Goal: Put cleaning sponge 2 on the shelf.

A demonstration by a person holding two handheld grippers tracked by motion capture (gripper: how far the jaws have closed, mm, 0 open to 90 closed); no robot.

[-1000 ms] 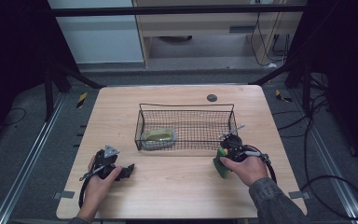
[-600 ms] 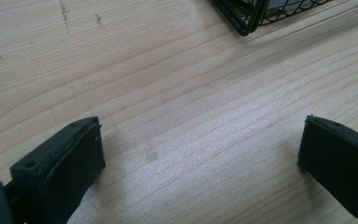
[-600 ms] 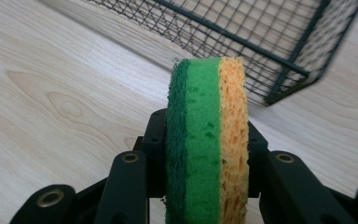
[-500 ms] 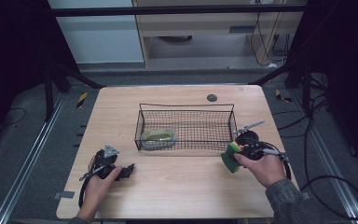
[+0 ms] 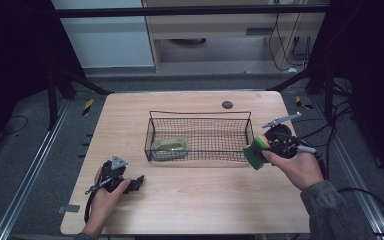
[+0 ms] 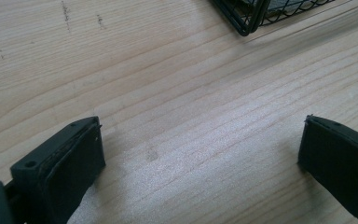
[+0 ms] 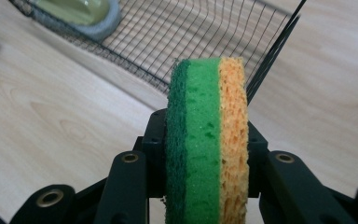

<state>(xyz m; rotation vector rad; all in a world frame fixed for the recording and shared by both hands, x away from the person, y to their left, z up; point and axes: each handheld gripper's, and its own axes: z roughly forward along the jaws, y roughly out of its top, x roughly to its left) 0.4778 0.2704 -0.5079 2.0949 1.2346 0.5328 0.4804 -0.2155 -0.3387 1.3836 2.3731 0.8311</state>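
A sponge (image 5: 254, 152) with dark green, bright green and yellow layers is clamped edge-up in my right gripper (image 5: 260, 149), which is shut on it. It hangs above the table just outside the right front corner of the black wire basket (image 5: 200, 113). In the right gripper view both pads press the sponge (image 7: 207, 140) from either side, with the basket (image 7: 191, 32) behind it. My left gripper (image 5: 136, 183) rests at the table's front left, open, with bare wood between its jaws in the left gripper view (image 6: 200, 158).
Inside the basket's left end lies a pale green item with a grey rim (image 5: 170, 146). A small dark disc (image 5: 227, 104) sits on the wooden table (image 5: 195, 205) behind the basket. A basket corner (image 6: 247, 18) shows ahead of the left gripper. Cables trail off the right edge.
My right hand has lifted the sponge off the table and carried it right and farther away, to beside the basket's right end. The left hand has stayed where it was.
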